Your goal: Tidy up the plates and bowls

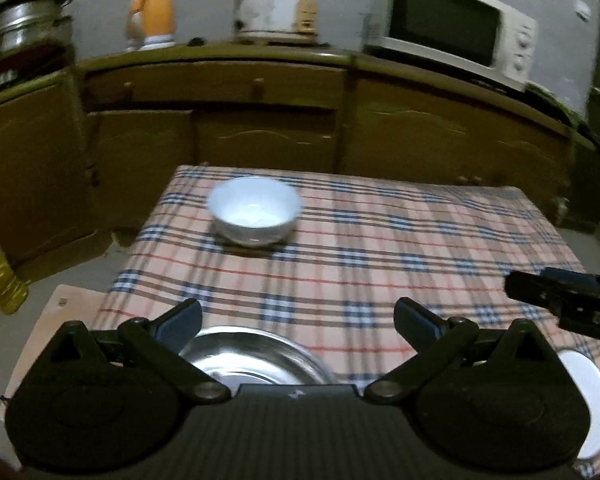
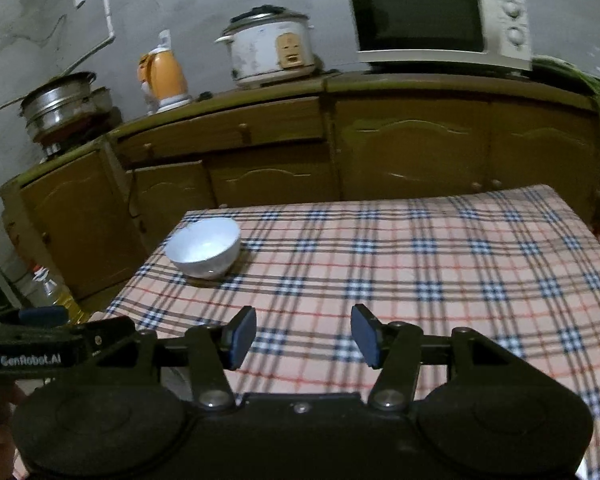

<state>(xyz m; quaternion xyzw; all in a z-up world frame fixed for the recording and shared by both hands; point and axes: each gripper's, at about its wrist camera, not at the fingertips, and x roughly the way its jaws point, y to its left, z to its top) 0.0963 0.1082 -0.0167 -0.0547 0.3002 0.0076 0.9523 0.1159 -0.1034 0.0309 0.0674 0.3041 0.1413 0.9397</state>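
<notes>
A white bowl [image 1: 255, 210] [image 2: 204, 248] stands alone near the far left of the checked tablecloth [image 1: 380, 248] [image 2: 380, 264]. In the left wrist view my left gripper [image 1: 298, 316] is open wide, with a shiny metal plate [image 1: 256, 356] on the table just below and between its fingers, untouched. A white plate [image 1: 588, 392] shows at the near right, partly hidden by the gripper body. In the right wrist view my right gripper [image 2: 303, 336] is open over bare cloth, nothing between its blue pads [image 2: 242, 338]. Each gripper's finger shows at the edge of the other's view.
Behind the table runs a brown cabinet [image 1: 260, 128] [image 2: 380, 152] bearing a microwave [image 1: 452, 28] [image 2: 436, 16], a rice cooker [image 1: 276, 4] [image 2: 268, 48], an orange kettle [image 1: 152, 10] [image 2: 164, 76] and metal pots [image 1: 24, 32] [image 2: 60, 104]. An oil bottle [image 1: 0, 276] stands on the floor at left.
</notes>
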